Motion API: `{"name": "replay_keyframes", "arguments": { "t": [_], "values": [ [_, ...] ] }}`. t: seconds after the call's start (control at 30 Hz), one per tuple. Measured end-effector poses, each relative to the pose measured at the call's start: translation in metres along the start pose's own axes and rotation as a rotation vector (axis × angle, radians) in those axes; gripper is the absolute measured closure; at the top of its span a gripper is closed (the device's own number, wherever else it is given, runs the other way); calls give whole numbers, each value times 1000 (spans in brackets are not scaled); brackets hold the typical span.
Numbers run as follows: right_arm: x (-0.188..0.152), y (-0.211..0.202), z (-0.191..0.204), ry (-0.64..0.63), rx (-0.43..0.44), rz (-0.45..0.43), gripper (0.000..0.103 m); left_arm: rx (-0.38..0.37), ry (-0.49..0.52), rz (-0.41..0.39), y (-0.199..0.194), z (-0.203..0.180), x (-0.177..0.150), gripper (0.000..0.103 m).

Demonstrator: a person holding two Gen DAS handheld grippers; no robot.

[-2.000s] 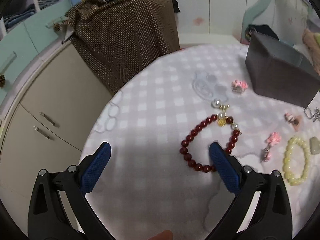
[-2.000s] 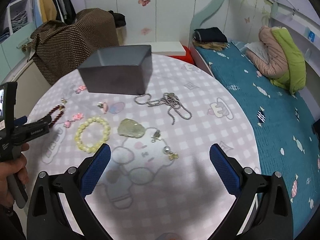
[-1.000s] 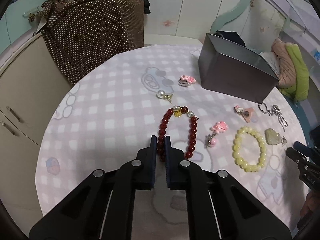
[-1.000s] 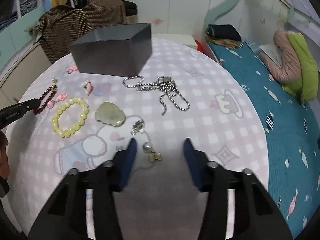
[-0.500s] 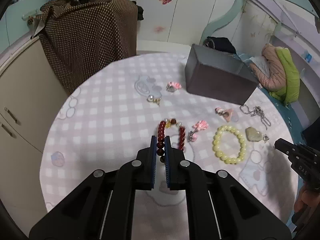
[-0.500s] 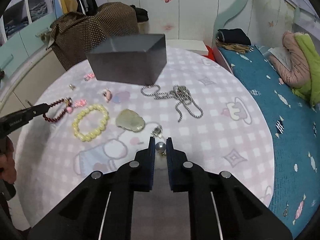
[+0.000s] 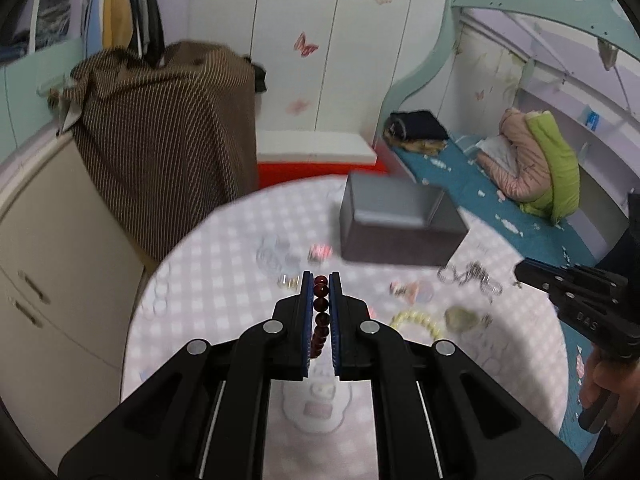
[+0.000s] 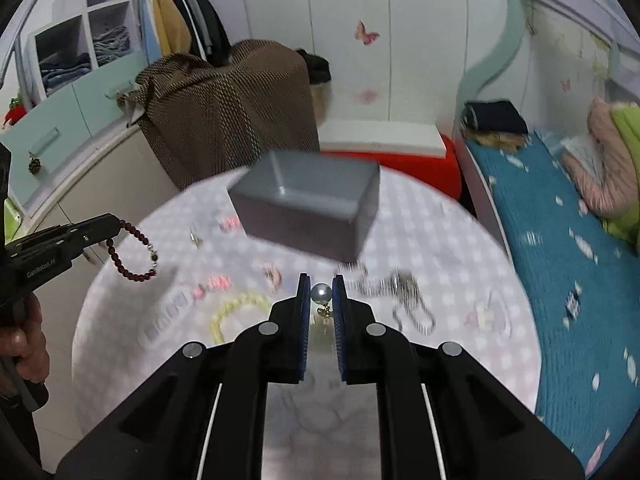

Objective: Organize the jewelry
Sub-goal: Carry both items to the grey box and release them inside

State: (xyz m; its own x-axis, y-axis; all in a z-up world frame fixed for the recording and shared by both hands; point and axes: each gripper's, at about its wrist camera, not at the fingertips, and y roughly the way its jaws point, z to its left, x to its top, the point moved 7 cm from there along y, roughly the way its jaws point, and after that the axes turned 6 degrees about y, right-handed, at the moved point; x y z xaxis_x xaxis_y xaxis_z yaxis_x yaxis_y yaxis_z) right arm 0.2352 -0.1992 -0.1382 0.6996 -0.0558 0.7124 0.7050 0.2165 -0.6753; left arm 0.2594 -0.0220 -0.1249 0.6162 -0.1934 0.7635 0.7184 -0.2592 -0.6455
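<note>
Right gripper (image 8: 320,294) clamped on pearl earring (image 8: 320,293), raised above round table (image 8: 460,264). Left gripper (image 8: 116,222) at frame left grips red bead bracelet (image 8: 134,256), which dangles clear of the cloth. Grey box (image 8: 308,208) beyond; yellow bead bracelet (image 8: 236,308) and silver chain (image 8: 400,292) blurred on the table.

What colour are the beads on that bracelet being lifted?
Dark red bracelet, clearest in the right wrist view.

Item count, both views combined:
- Grippers: two, the left gripper (image 7: 319,280) and the right gripper (image 8: 321,282).
- Grey box (image 8: 308,208), centre of frame: one.
- Bead bracelets: two, one dark red bracelet (image 8: 134,252) at left, one pale yellow bracelet (image 8: 236,310) at lower centre.
- Pearl earring (image 8: 320,293): one at centre.
- Silver chain (image 8: 404,294), right of centre: one tangle; strands not countable.
- Small pink pieces: blurred, count uncertain.
</note>
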Motion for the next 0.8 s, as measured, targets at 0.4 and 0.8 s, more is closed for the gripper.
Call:
{"name": "replay_keyframes", "arguments": {
  "t": [0.4,0.8],
  "values": [
    [94,39,-3,7,73,3,93,-129,42,-107,13,-32,117,96],
    [91,90,-18,81,77,133,90,-179,30,70,110,-57,126,95]
  ]
}}
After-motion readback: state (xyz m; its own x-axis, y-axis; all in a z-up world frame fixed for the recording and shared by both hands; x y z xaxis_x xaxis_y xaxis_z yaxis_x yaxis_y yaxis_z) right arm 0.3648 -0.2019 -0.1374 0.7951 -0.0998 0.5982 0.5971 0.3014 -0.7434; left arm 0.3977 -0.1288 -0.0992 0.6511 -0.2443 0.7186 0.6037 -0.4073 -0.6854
